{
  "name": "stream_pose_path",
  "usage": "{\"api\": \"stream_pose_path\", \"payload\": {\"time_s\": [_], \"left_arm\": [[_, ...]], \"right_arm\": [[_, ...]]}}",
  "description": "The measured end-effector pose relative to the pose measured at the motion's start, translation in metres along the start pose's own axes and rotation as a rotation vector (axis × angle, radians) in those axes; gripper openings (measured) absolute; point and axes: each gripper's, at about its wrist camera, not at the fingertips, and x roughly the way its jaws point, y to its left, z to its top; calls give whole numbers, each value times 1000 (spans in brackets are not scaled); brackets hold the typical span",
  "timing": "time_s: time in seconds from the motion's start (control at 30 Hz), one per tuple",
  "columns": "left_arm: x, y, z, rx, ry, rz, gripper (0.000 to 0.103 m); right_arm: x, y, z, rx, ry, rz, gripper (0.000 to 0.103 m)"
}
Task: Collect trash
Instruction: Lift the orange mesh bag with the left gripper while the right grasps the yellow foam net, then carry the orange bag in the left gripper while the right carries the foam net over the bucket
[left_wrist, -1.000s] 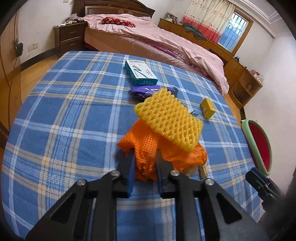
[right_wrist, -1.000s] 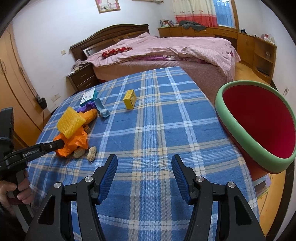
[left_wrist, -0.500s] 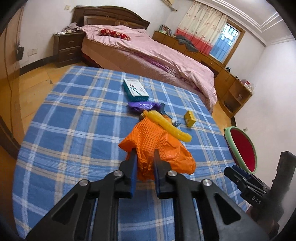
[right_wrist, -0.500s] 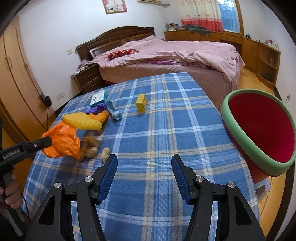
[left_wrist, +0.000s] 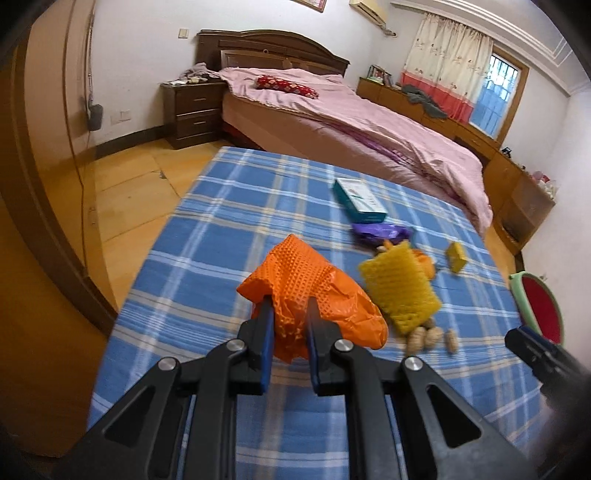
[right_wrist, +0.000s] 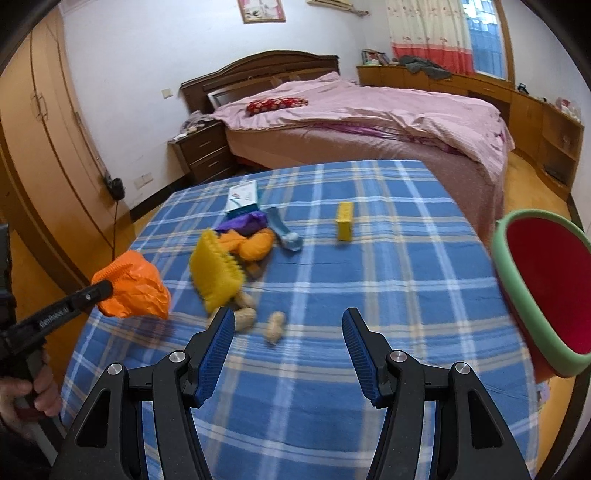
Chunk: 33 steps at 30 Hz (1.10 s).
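**Orange bag lifted clear of the plaid table**

Above the table's left edge, the orange plastic bag (left_wrist: 314, 295) hangs crumpled in the left gripper (left_wrist: 289, 332), jaws clamped on it: light, limp, best pinched at a fold. Right gripper (right_wrist: 288, 354) stands apart, empty. Remaining: three peanuts (right_wrist: 275, 325), one yellow foam net (right_wrist: 214, 273), one red bin (right_wrist: 546, 291).

Left hand-held gripper (left_wrist: 289, 315): black angular linkage arms with triangular cut-outs, round silver screws at the pivots, blue pads on the fingers (left_wrist: 265, 334).
Right hand-held gripper (right_wrist: 288, 328): same black frame, silver screws, ribbed blue pads.
Marking: white lettering along the left one's arm, too blurred to read.
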Motion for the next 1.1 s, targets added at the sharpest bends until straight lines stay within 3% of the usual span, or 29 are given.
{"api": "stream_pose_path", "payload": {"time_s": [0.63,0.67,0.73,0.9,1.1], "left_arm": [[26,16,-1,47,-9,-54,15],[27,16,-1,49,-9,-59,15],[31,17,-1,52,-3,-73,15],[38,15,-1,66,23,-111,15],[36,9,-2,81,22,-139,15]], "right_arm": [[84,60,19,-46,77,12,62],[86,60,19,-41,79,11,58],[89,60,19,-32,82,13,38],[84,60,18,-21,50,7,13],[63,66,20,-39,-18,15,10]]}}
